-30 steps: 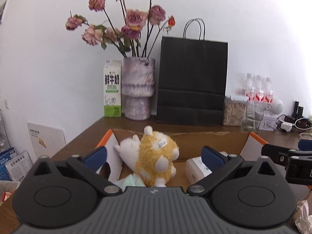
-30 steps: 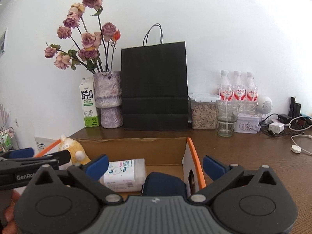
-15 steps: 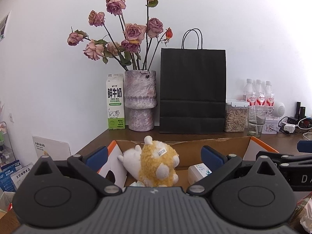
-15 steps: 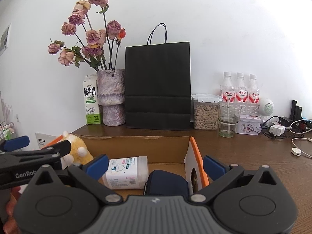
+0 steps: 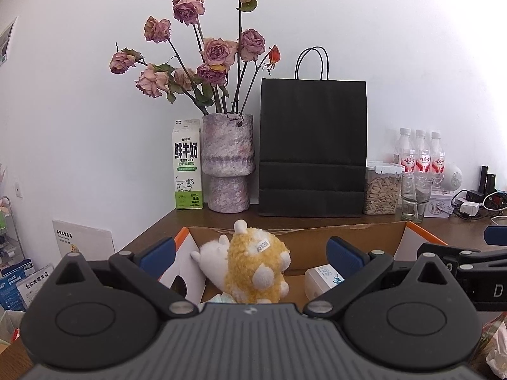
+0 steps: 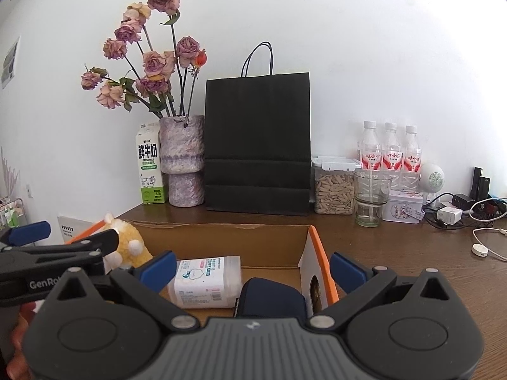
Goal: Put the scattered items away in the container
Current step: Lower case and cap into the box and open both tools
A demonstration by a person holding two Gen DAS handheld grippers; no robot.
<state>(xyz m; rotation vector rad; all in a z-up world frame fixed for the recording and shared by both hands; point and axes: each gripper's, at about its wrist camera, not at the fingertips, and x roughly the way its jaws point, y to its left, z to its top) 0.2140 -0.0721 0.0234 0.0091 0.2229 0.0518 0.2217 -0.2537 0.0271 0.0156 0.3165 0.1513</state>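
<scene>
- Left gripper (image 5: 250,250): jaws spread wide, nothing between them. It hovers over the near edge of the cardboard box (image 5: 317,237), aimed into the box's left half.
- Right gripper (image 6: 253,266): jaws likewise spread and empty, held above the right half of the same box, beside its orange-edged flap (image 6: 320,259).
- Box contents, left side: a yellow plush toy (image 5: 256,269) with white spots lies against a white plush (image 5: 210,258); a pale green item shows just below them, too hidden to identify.
- Box contents, right side: a pack of wet wipes (image 6: 206,281) lies flat on the floor of the box, with a dark blue pouch (image 6: 269,297) just beside it at the near wall.
- Surroundings: the box sits on a brown table (image 6: 412,269). Against the wall stand a milk carton (image 5: 187,164), a vase of dried roses (image 5: 227,161) and a black paper bag (image 5: 312,145), apparently not part of the job.
- Step in hand: judged to be between placements, several items already stowed.
- Next move: locate any loose item outside the box; crumpled wrapping (image 5: 497,348) shows at the lower right edge. Lower one gripper over it, close, and carry it clear of the flaps.
</scene>
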